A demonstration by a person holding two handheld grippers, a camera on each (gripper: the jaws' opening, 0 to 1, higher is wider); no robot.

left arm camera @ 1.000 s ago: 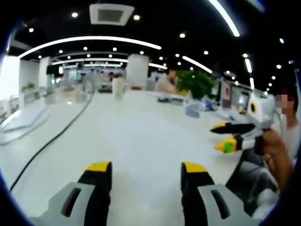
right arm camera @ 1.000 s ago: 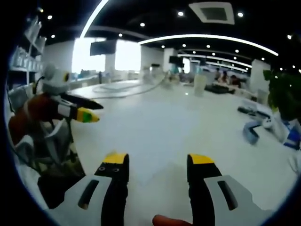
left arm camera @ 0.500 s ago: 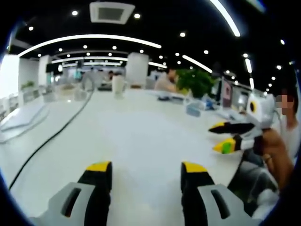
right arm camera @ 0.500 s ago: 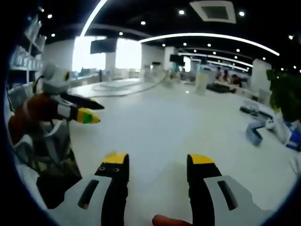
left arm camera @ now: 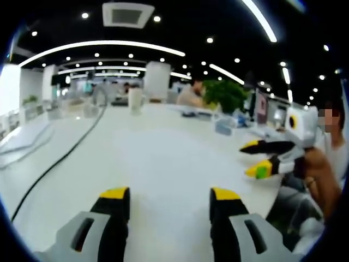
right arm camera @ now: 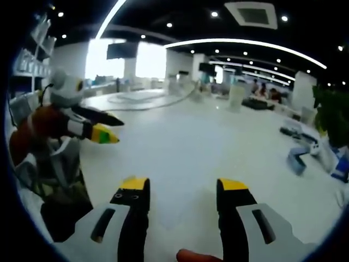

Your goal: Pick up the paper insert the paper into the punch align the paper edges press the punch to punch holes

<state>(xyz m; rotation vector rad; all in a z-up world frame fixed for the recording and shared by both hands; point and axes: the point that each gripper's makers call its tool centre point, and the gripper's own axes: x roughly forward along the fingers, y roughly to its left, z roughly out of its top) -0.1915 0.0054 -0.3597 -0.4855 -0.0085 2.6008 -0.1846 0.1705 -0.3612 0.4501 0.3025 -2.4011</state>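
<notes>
In the left gripper view my left gripper (left arm camera: 169,194) hangs over the white table (left arm camera: 163,158), open, with nothing between its yellow-tipped jaws. My right gripper (left arm camera: 255,158) comes in from the right, held by a hand, its jaws a little apart and empty. From the right gripper view, the right gripper (right arm camera: 184,184) is likewise open and empty above the table (right arm camera: 185,147). The left gripper (right arm camera: 109,128) reaches in from the left, held in a hand. A small blue-grey object (right arm camera: 297,161) lies far right on the table; I cannot tell what it is.
A black cable (left arm camera: 60,161) runs along the table's left side. A white cup (left arm camera: 135,100) and a green plant (left arm camera: 226,95) stand at the far end, with a blue-grey item (left arm camera: 221,126) nearby. A person (left arm camera: 327,169) sits at the right edge. A fingertip (right arm camera: 191,255) shows at the bottom.
Both views have shifted very slightly with the hands. Both grippers stay open and empty; nothing on the table has moved.
</notes>
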